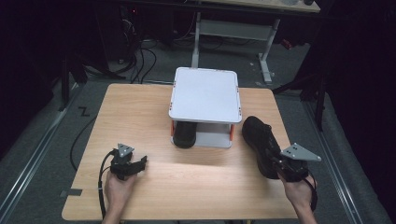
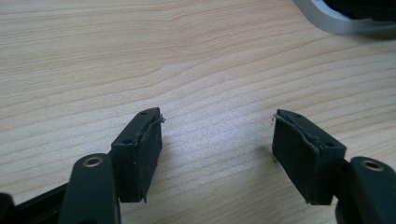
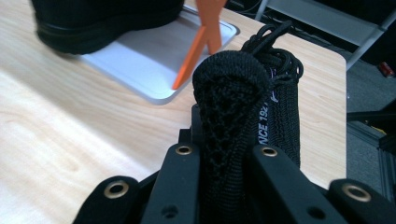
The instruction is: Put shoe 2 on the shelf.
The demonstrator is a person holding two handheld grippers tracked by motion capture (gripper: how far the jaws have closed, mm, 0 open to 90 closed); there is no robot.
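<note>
Your right gripper (image 1: 280, 164) is pinching the heel collar of the black shoe (image 1: 259, 142), jaws pressed hard into the knit (the right gripper view shows the fabric bunched between them). That shoe lies on the table (image 1: 149, 112) just right of the white two-tier rack (image 1: 205, 95), toe pointing away from you, while a second shoe (image 1: 185, 134) already sits on the rack's lower shelf. Your left gripper (image 1: 136, 164) waits spread and empty, well to the rack's left. Likely the held shoe goes beside its mate: lift it level, keep the pinch firm, and clear the orange post (image 3: 205, 35) before sliding in.
</note>
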